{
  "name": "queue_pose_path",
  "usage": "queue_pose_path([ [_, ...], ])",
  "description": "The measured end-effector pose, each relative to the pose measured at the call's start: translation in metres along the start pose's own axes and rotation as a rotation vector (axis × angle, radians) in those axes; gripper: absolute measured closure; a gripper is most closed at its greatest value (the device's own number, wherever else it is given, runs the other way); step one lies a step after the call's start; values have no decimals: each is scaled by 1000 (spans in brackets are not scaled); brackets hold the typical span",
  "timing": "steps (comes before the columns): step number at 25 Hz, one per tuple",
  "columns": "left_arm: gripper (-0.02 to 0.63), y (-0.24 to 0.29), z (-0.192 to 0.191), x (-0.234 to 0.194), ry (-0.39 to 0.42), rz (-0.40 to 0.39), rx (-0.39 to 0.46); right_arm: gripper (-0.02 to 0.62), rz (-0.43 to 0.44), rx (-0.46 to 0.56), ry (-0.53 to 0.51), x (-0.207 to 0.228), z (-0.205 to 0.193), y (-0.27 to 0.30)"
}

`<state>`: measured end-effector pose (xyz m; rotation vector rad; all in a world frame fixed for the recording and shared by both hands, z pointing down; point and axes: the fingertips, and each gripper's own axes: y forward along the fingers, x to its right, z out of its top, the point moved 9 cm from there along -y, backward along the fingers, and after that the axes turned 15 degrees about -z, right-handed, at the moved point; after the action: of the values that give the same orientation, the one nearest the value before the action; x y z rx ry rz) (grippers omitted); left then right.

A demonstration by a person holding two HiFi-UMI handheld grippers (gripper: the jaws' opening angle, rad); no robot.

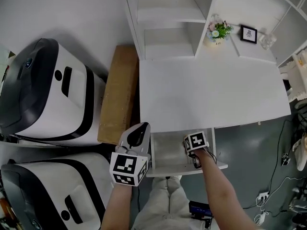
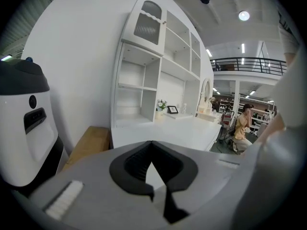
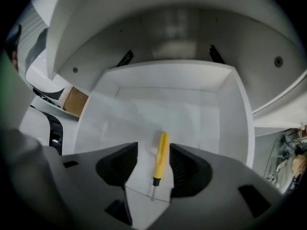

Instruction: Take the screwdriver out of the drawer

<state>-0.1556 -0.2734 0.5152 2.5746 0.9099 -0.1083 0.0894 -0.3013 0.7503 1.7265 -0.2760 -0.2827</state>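
The white drawer (image 1: 165, 169) stands pulled out from under the desk. A screwdriver (image 3: 161, 155) with a yellow handle lies on the drawer floor (image 3: 158, 107), its metal tip toward the camera. My right gripper (image 3: 153, 148) points steeply down into the drawer, open, one jaw on each side of the handle and neither pad touching it. In the head view the right gripper (image 1: 195, 158) hides the screwdriver. My left gripper (image 1: 140, 131) hovers just left of the drawer's left corner, shut with nothing in it; in its own view the left gripper (image 2: 152, 145) faces the desk.
The white desk top (image 1: 211, 90) carries a flower pot (image 1: 219, 31) and a small picture frame (image 1: 248, 34) by the shelf unit (image 1: 168, 23). A brown board (image 1: 120, 92) and two white-and-black machines (image 1: 43, 95) stand to the left. A person (image 2: 242, 123) sits far off.
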Motion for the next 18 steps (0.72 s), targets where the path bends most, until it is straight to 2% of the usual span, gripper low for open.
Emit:
queue_pose_path([
  [4, 604, 0, -1, 0, 9, -6, -14, 383, -21, -74, 2, -1, -5, 25],
  [8, 604, -1, -4, 0, 8, -1, -22, 383, -55, -100, -34, -3, -9, 38],
  [11, 604, -1, -5, -1, 8, 7, -24, 383, -62, -102, -70, -5, -10, 41],
  [14, 604, -3, -4, 0, 11, 11, -27, 392, -104, -85, -102, -6, -15, 48],
  [18, 604, -4, -2, 1, 15, 18, -24, 409, -132, -68, -112, -4, -15, 48],
])
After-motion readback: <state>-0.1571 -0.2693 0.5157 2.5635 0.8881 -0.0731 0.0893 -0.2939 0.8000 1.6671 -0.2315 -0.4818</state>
